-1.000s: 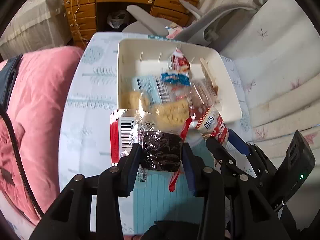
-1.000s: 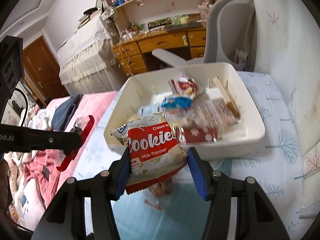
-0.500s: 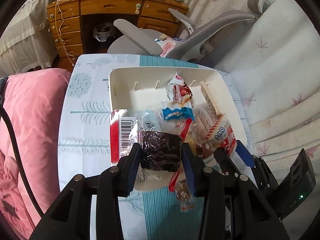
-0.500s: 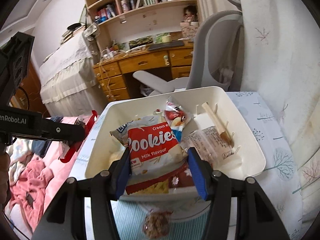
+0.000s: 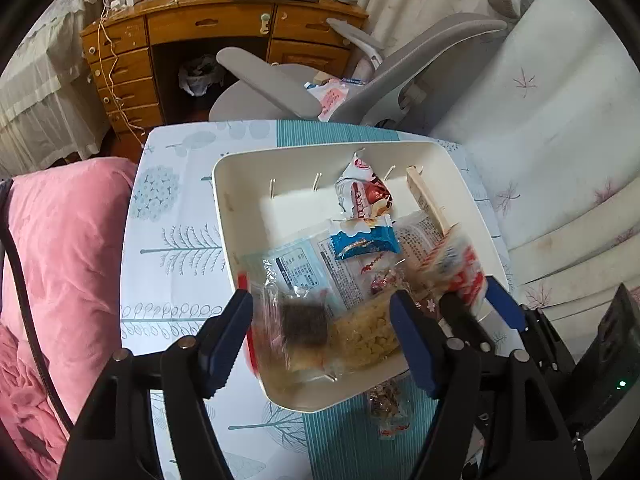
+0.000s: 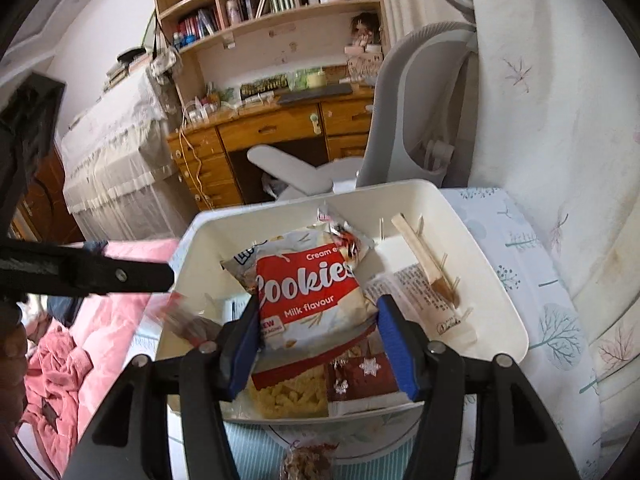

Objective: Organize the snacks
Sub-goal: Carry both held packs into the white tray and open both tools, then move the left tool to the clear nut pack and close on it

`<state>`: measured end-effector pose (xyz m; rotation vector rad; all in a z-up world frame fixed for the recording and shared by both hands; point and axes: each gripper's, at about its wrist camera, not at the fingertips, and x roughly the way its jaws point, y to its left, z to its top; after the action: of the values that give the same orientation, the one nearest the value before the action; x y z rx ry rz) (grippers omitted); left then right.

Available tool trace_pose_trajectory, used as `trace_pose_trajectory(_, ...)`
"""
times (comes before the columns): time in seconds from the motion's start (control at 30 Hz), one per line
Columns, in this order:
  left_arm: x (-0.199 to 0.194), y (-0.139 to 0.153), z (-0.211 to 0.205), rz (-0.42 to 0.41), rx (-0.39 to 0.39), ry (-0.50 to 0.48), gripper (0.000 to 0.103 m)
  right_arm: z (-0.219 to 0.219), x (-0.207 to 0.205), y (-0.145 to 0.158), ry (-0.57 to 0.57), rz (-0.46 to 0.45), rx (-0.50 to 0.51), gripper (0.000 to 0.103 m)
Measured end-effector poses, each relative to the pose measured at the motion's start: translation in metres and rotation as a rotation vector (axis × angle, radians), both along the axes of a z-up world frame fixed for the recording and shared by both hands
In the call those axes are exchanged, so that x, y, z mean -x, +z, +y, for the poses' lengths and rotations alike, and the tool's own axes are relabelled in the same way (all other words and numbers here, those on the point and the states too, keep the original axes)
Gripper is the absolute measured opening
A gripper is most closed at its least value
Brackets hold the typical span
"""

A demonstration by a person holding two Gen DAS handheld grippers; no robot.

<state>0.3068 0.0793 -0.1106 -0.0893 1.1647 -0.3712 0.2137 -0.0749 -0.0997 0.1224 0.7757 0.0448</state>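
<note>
A tree-print tablecloth filled the centre; a wooden desk upper left. The left gripper had just spread, brownie packet loose; the right gripper pinched the cookies bag.

left claw: black arms, blue ridged pads (silver screws) | right claw: same build

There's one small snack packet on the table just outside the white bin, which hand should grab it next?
Left, probably. The left gripper has just been opening and the brownie pack sits loose between its jaws over the white bin. The right gripper is shut on the cookies bag. The stray packet lies below both.
</note>
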Motion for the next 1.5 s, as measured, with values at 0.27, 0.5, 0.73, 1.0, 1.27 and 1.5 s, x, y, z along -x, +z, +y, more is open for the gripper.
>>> trace_pose_trajectory(0.27, 0.01, 0.004, -0.001, 0.003, 0.005, -0.024, 0.075, -0.003, 0.009, -0.001, -0.054, 0.043, -0.003, 0.073)
trace_pose_trajectory(0.5, 0.03, 0.01, -0.001, -0.003, -0.003, -0.029, 0.076, -0.008, 0.028, 0.004, -0.105, 0.061, -0.012, 0.077)
trace_pose_trajectory(0.73, 0.06, 0.014, -0.003, -0.005, -0.012, -0.041, 0.077, -0.018, 0.056, 0.011, -0.132, 0.083, -0.026, 0.078)
trace_pose_trajectory(1.0, 0.093, 0.003, -0.01, 0.018, -0.016, -0.043, 0.08, -0.03, 0.089, 0.008, -0.115, 0.119, -0.035, 0.078)
trace_pose_trajectory(1.27, 0.116, -0.034, -0.031, 0.125, -0.071, -0.064, 0.082, -0.045, 0.118, -0.008, -0.117, 0.179, -0.073, 0.078)
trace_pose_trajectory(1.5, 0.127, -0.06, -0.055, 0.173, -0.139, -0.04, 0.083, -0.067, 0.143, -0.021, -0.113, 0.252, -0.101, 0.078)
